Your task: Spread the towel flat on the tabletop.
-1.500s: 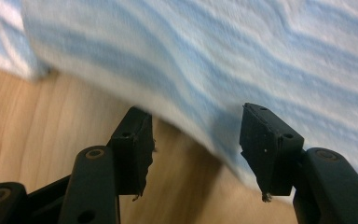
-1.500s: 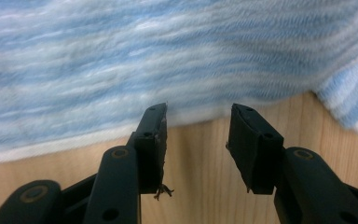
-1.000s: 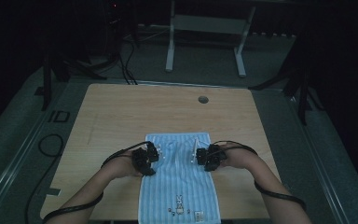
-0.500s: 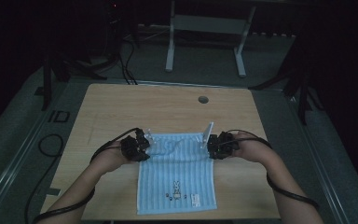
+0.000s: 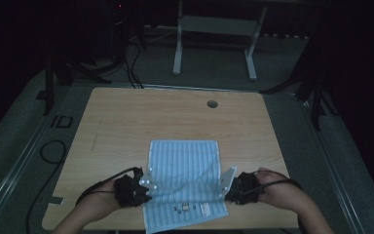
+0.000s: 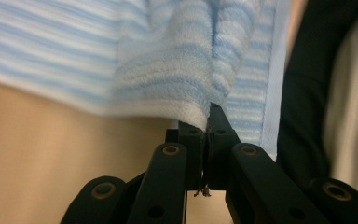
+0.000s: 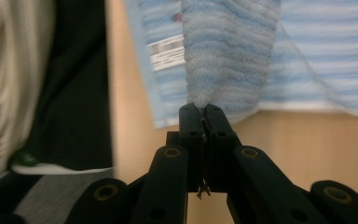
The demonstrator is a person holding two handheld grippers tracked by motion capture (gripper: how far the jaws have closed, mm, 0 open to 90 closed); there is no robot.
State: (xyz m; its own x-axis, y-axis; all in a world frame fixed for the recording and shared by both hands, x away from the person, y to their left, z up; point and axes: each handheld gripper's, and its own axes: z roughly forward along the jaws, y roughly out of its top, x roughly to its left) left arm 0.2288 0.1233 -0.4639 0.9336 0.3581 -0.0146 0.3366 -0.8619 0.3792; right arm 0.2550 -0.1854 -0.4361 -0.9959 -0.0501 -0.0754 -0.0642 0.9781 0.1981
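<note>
1. The blue striped towel lies on the near half of the wooden table, right in front of the person.
2. Its far part lies flat. Its near end, with a small picture and a label, sits close to the table's front edge.
3. The left gripper pinches the towel's left edge. In the left gripper view its jaws are closed tight on a bunched fold of the cloth.
4. The right gripper pinches the right edge the same way, jaws closed on a fold.
5. Both sides look lifted a little off the table.
6. It looks like a fold is only started: the grab is done, but the held part is not yet laid down and smoothed.
</note>
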